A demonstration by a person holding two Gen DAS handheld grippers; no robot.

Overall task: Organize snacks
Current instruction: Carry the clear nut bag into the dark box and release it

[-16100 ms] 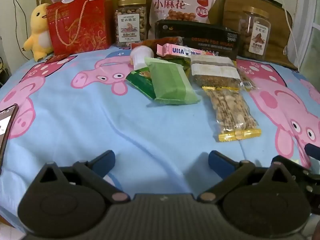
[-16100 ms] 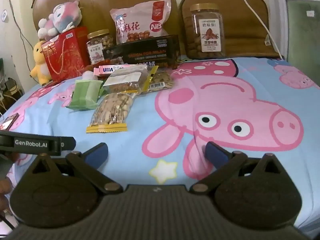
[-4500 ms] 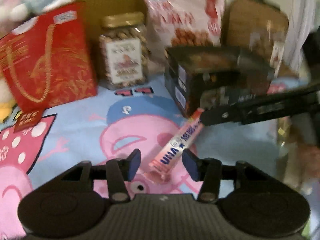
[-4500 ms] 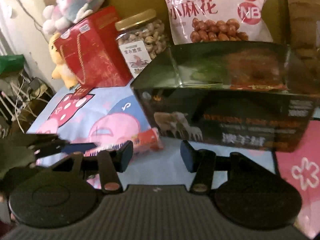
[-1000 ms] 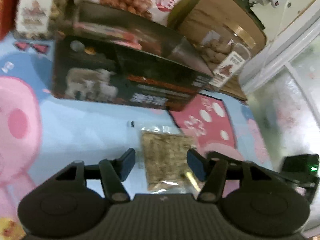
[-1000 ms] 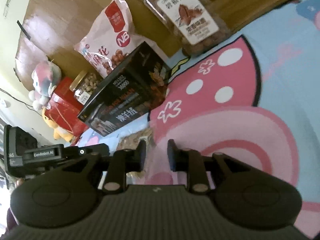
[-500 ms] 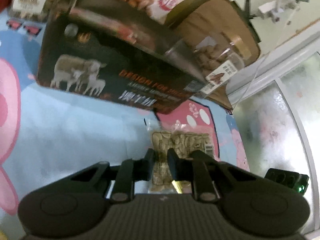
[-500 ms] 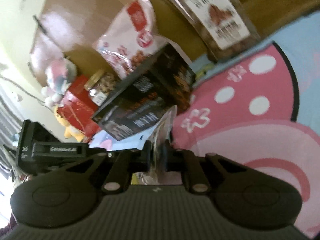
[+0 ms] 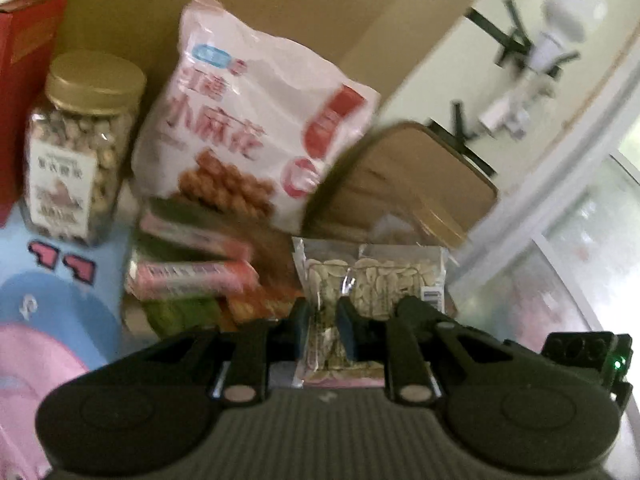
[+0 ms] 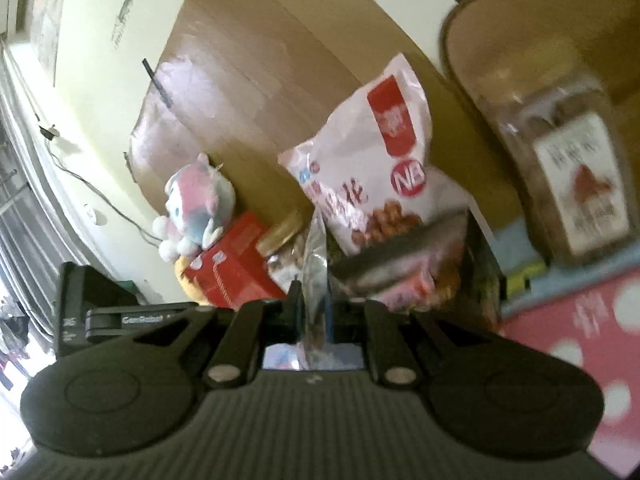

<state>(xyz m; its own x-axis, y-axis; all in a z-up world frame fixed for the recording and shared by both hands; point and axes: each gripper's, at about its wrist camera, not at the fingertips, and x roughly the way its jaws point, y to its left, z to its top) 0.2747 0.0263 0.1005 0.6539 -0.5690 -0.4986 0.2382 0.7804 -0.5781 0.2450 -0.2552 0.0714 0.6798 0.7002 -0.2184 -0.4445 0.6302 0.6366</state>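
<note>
**Clear nut packet held aloft by both grippers, short of the black box**

Setting: a bed with a cartoon-print sheet (image 10: pixel 580 320) carries the snack store along its head. The largest items are the white twist-snack bag (image 9: pixel 248 136) and the open black box (image 9: pixel 208 264), already loaded with pink bars and a green pack. A gold-lidded nut jar (image 9: pixel 76 152) stands left of the box.

Item in hand: the clear nut packet (image 9: pixel 372 276) is off the sheet, in front of and just right of the box. The left gripper (image 9: pixel 322 322) is pinched narrow on its near-left part. The right gripper (image 10: pixel 314 310) is likewise clamped on it, seeing it edge-on.

Orientation: the packet's face is towards the left camera, its long axis running away from that gripper, far edge uppermost.

Recommended handling, as judged: keep both pinches firm, carry the packet level over the box opening, lay it flat along the box's length, then release both ends together to prevent sagging or snagging the box wall.
</note>
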